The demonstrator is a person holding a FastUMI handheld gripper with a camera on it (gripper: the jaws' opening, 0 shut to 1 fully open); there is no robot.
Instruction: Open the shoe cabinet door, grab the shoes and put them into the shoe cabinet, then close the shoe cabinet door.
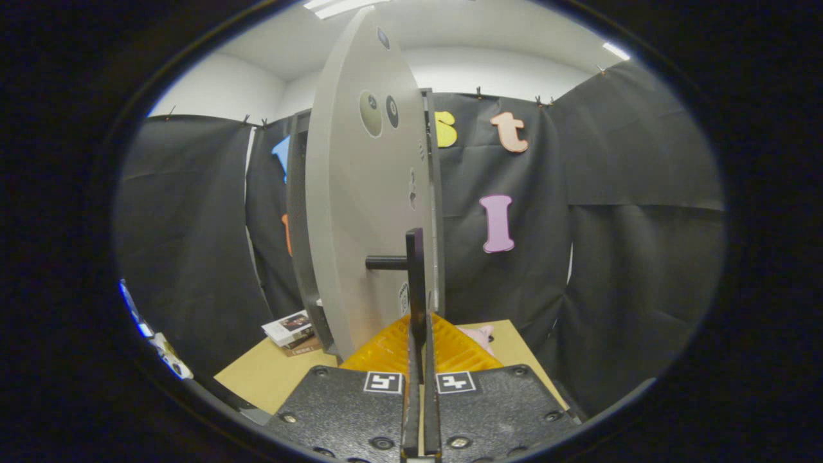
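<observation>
Booth table [270,373]: jaws clamp cabinet door [360,225] handle [415,283].

one cabinet door [360,212], one door handle [411,270], one book stack [292,331], one pink shoe [479,335]

Light came from ceiling strips [344,6] overhead, bright on the white walls and the pale door [360,212], dim against the dark cloth. The fisheye bowed the door and cloth edges strongly. The fingers [419,360] stood pressed together, near and slightly soft; no glare.
</observation>
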